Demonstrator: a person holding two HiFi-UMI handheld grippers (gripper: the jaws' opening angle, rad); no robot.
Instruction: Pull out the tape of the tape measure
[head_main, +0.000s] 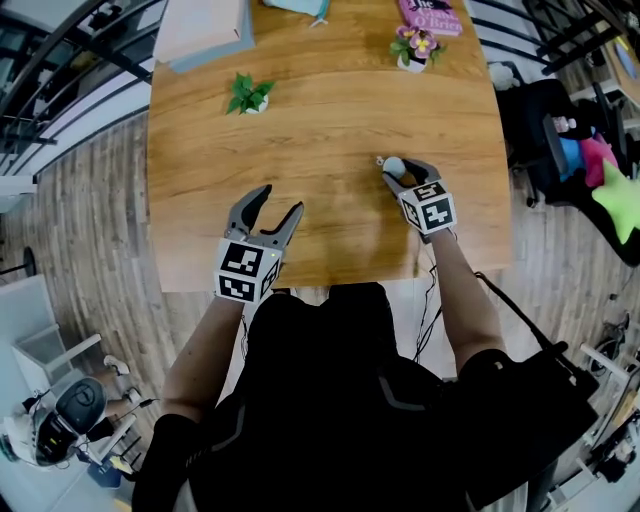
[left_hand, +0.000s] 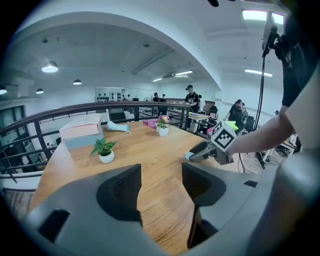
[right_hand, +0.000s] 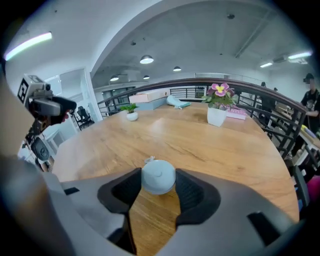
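Right tongs (head_main: 400, 172) pinch the tape measure (right_hand: 158, 176) between their tips.

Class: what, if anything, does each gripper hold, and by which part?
The right gripper holds the round tape measure by its opposite sides; the left gripper holds nothing.

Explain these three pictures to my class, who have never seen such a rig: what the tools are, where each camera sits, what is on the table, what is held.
A person holds a two-jaw gripper in each hand. The head view looks down from the person's head; the other two look along each gripper's jaws. On the wooden table are a green plant, a flowering pot, a box and a pink book. The left gripper is open and empty. The right gripper grips a small round tape measure that rests on the table.
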